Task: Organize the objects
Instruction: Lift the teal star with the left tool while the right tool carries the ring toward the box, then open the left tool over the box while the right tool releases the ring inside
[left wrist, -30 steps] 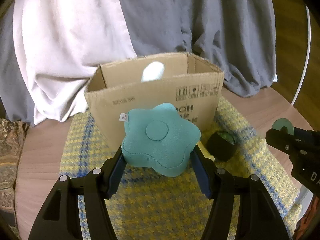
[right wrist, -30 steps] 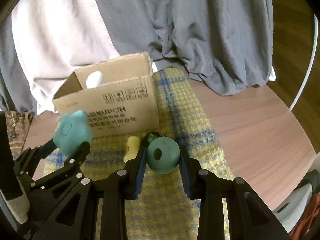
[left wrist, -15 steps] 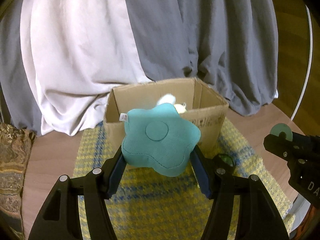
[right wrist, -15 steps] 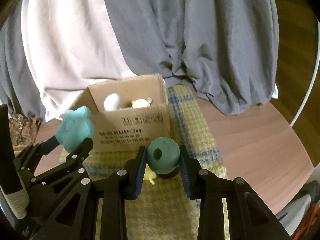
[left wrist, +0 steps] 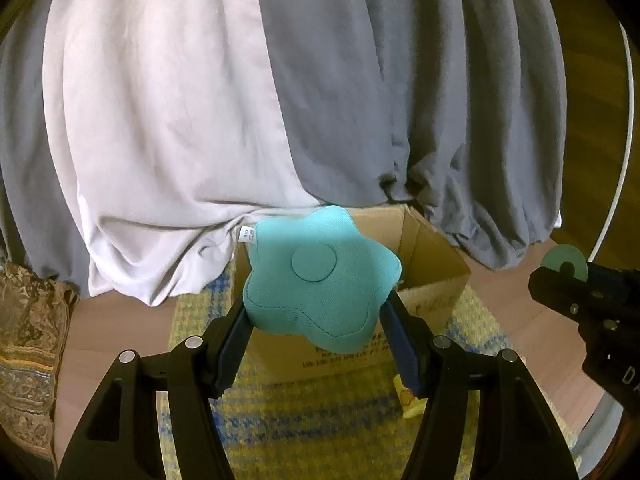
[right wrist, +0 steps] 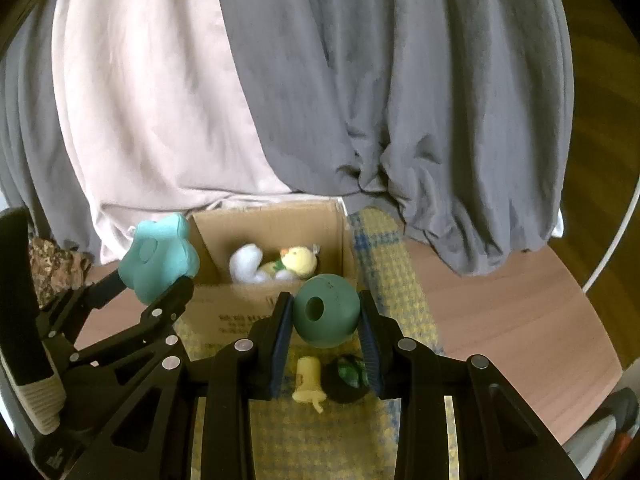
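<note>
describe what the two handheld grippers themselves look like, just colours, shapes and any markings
Both the left gripper and the right gripper are matte black frames with angular cut-out arms, round silver screw heads along the top and dark blue ribbed pads inside the fingers. The right one's side shows white lettering in the left wrist view.

Both grippers are black plastic frames with triangular cut-outs and round silver screw heads along the arms. The left gripper (left wrist: 320,316) and the right gripper (right wrist: 326,316) carry dark blue ribbed pads (right wrist: 280,340) on the fingers. White lettering marks the right gripper's side in the left view.
</note>
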`<action>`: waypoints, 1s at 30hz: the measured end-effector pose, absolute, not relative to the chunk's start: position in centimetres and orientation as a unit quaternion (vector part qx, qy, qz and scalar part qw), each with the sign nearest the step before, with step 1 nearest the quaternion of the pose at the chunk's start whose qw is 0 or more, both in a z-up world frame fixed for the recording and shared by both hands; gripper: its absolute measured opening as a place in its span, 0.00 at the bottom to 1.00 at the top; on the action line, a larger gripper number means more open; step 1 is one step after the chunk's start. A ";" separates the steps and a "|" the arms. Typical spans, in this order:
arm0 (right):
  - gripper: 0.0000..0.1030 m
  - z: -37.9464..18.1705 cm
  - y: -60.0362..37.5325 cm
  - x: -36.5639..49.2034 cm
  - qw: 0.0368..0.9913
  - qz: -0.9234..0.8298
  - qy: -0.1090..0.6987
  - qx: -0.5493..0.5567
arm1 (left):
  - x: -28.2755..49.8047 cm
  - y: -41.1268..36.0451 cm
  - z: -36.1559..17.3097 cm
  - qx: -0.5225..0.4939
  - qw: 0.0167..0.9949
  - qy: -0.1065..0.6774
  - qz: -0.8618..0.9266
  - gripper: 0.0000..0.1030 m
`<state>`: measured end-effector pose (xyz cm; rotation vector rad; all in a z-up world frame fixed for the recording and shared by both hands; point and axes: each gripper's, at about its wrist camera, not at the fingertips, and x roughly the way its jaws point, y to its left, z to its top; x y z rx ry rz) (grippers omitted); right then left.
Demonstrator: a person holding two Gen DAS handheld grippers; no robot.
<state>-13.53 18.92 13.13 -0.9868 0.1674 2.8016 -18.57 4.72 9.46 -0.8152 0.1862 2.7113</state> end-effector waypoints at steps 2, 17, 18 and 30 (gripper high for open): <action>0.31 13.7 19.0 -13.9 0.083 0.940 0.054 -0.326 | -19.0 4.7 9.8 -0.282 0.152 0.063 0.945 0.61; 0.31 15.6 19.4 -18.4 0.071 0.943 0.051 -0.321 | -22.3 4.8 11.7 -0.275 0.146 0.066 0.948 0.61; 0.31 15.5 19.5 -18.9 0.068 0.942 0.053 -0.324 | -22.7 4.7 11.7 -0.277 0.145 0.066 0.948 0.61; 0.31 14.7 19.8 -23.0 0.058 0.931 0.059 -0.355 | -26.4 4.8 11.5 -0.303 0.139 0.072 0.940 0.61</action>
